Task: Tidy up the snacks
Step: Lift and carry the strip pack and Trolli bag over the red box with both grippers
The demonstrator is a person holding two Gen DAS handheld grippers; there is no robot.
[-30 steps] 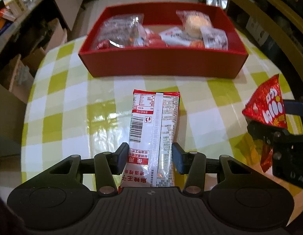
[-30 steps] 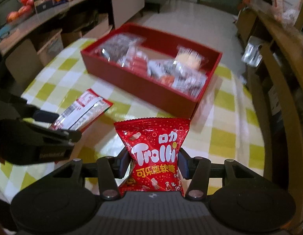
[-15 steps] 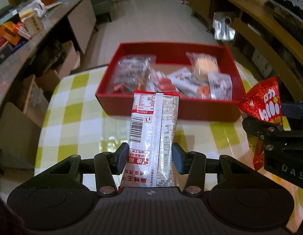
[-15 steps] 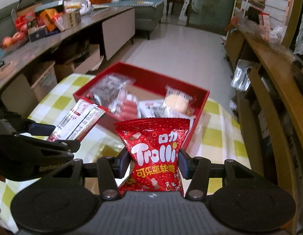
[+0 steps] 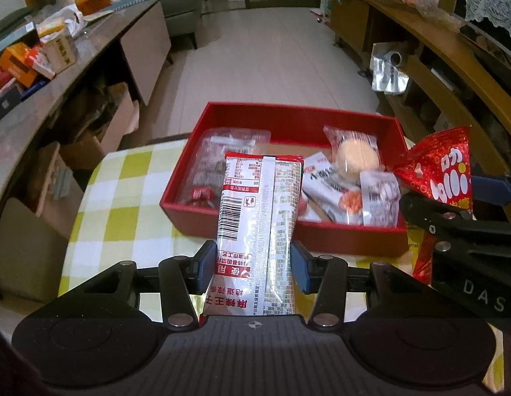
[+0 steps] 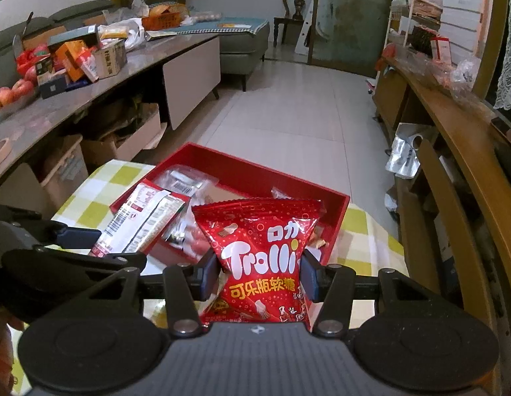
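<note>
The long white-and-red snack packet is clamped between the jaws of the left gripper, barcode side up, its far end reaching over the near wall of the red tray. It is held clear of the worktop, which wears a yellow-and-white check cloth. The red Trolli gummy bag sits pinched at its waist in the jaws of the right gripper, also lifted, with its top edge in front of the tray's right end. In the left wrist view that bag shows at the right edge, just beside the tray's right wall; in the right wrist view the long packet juts in from the left, over the tray's near left corner.

Inside the tray lie several wrapped snacks: a clear packet of dark pieces at the left, a round pale bun in clear wrap toward the right, and white-and-red sachets between them. The tray stands at the far edge of the worktop.

Beyond lie a tiled floor, a long counter crowded with boxes on the left, and wooden shelving along the right.
</note>
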